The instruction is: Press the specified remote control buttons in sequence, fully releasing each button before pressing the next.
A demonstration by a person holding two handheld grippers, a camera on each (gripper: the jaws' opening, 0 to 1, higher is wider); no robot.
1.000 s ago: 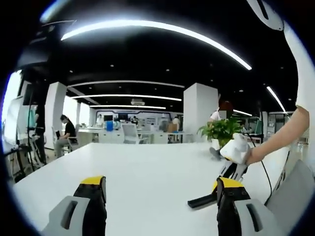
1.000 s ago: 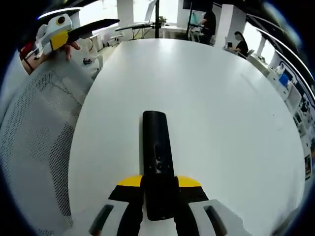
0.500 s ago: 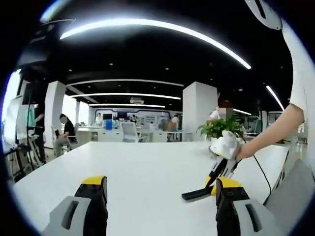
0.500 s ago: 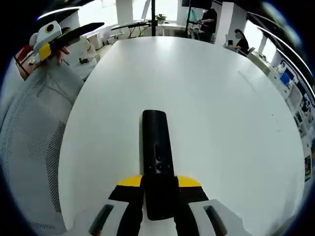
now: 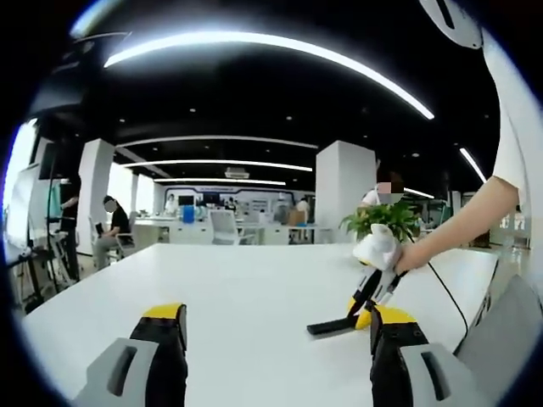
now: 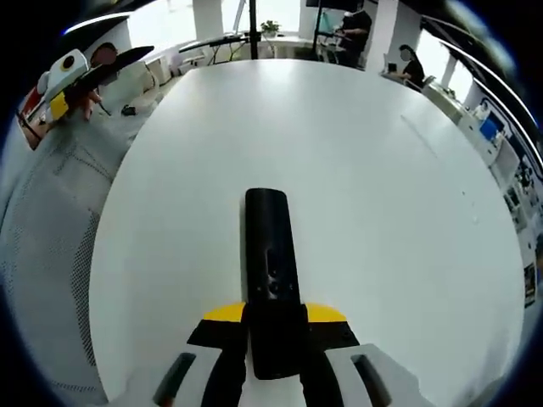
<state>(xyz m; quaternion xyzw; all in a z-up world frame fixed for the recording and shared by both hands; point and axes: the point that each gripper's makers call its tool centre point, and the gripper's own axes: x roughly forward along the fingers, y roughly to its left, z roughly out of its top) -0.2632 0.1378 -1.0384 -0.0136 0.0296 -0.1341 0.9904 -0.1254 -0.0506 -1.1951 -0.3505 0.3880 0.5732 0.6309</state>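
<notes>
Above the white tabletop (image 6: 356, 170), the right gripper (image 6: 270, 326) clenched the remote (image 6: 270, 263), pointing toward 12 o'clock; the left gripper (image 5: 271, 356), jaws spread and empty, should approach slowly and press squarely.

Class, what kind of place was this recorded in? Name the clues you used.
Probably an open-plan office: a large white table, people seated at desks further back, long ceiling strip lights, and a potted plant.

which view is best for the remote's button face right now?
The right gripper view. The black remote runs lengthwise up the centre, clamped between the right gripper jaws, its button face towards the camera above the white table. The left gripper view shows the remote small and edge-on, no buttons readable.
</notes>
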